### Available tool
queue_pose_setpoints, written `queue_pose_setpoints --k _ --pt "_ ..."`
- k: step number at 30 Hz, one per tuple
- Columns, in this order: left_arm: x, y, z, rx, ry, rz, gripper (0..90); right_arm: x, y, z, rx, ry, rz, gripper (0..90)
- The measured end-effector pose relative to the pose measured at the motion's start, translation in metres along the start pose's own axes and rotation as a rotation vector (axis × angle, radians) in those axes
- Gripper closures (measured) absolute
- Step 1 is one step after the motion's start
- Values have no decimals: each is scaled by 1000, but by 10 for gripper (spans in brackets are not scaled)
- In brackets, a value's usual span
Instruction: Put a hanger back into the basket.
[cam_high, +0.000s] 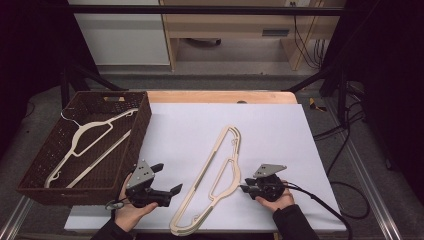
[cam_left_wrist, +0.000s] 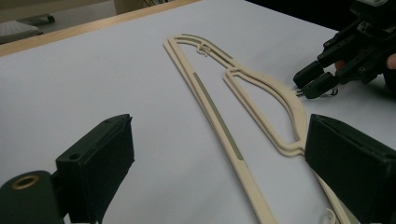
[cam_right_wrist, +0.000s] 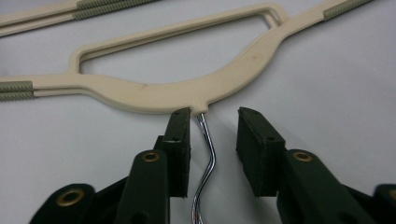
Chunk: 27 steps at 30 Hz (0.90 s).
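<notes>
I read no brand, label or writing anywhere here. My right gripper sits low at the hanger on the white sheet, just beside its curved middle. The chrome hook runs between my 2 jaws; the pads stand apart from it, so I am released, not grasping. The hook's lower end is cut off at the bottom of the right gripper view, and in the high view it is hidden by my gripper. My left gripper hovers near the hanger's other side, jaws wide apart with nothing in them. In the left gripper view the right-hand jaw covers the hanger's near corner. A second hanger lies in the brown basket at far left.
</notes>
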<state>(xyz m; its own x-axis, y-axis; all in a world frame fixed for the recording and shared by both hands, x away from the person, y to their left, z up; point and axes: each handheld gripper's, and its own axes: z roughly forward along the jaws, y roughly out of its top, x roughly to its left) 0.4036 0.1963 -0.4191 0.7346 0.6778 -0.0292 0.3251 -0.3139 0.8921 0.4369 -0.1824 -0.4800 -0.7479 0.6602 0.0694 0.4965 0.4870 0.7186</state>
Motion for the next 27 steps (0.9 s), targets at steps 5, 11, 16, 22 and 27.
queue_pose_setpoints --k 5,11,16,22,27 --pt "-1 0 1 0 -11 -5 82 -1 0 1 -1 0 -7 773" --pt "-3 1 2 0 -21 -2 83 0 0 1 6 31 -27 846" --pt "-8 4 6 5 -34 4 84 -2 0 2 4 43 -47 874" --pt "-16 10 11 10 -56 19 86 -4 2 -1 8 54 -45 885" --pt "-26 15 23 48 -79 48 89 -6 5 -6 -4 82 -51 891"
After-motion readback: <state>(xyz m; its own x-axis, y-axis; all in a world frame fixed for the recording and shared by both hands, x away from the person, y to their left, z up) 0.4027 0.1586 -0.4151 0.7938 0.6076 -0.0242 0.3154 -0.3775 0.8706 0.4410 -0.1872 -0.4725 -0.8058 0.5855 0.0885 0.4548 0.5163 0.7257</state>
